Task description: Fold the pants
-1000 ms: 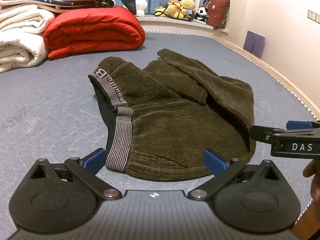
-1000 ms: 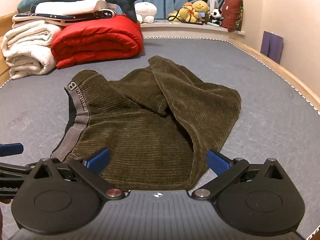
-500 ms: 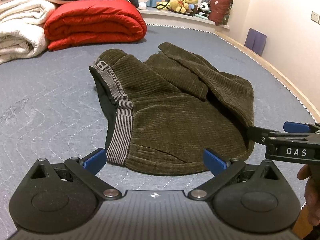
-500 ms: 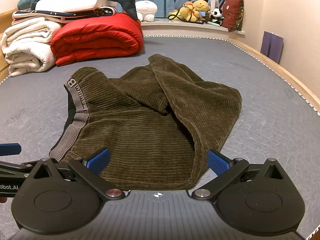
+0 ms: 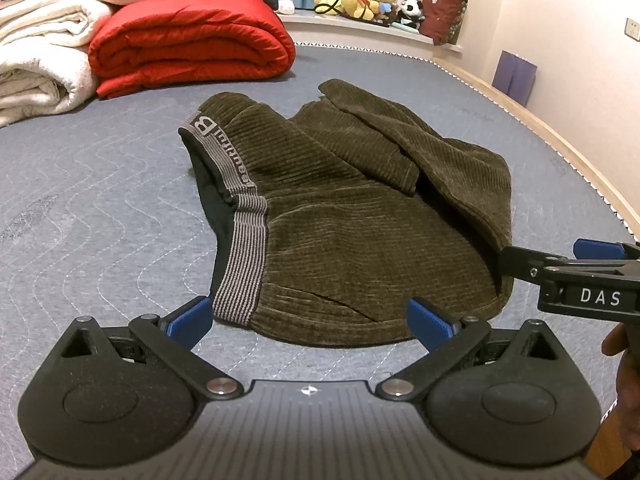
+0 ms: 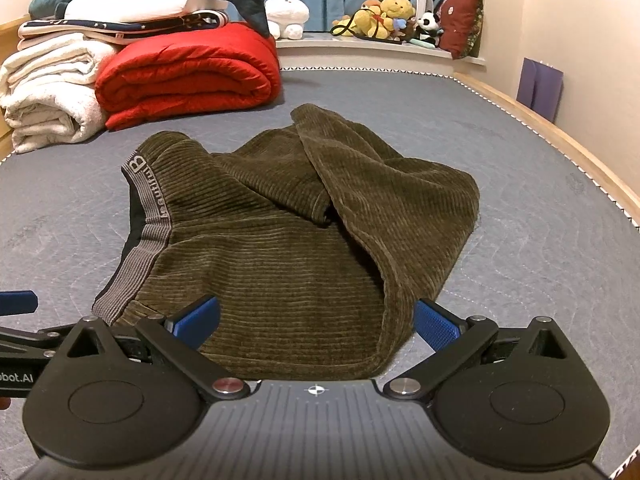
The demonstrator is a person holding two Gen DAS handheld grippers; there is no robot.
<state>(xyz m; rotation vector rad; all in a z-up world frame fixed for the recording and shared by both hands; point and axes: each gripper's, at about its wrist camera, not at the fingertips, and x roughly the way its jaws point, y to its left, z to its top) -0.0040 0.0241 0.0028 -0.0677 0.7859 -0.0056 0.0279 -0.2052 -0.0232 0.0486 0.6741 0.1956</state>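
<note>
Left gripper (image 5: 309, 322): jaws apart, low before the olive corduroy pants (image 5: 352, 220).
Right gripper (image 6: 316, 322): jaws apart, straddling the hem.

Olive-green corduroy pants (image 6: 280, 264) lie bunched mid-way across the grey quilted mattress (image 6: 540, 272), striped grey waistband (image 6: 138, 252) toward its left edge (lettering partly readable). The right gripper (image 6: 316, 320) hovers at their near hem, blue-padded fingers spread wide. A folded red quilt (image 6: 188, 76) sits near the far-left corner, seemingly against rolled white blankets (image 6: 48, 96).

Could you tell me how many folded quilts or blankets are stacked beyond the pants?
3: red quilt, white blanket left of it, dark patterned blanket on top; more may be hidden.
</note>
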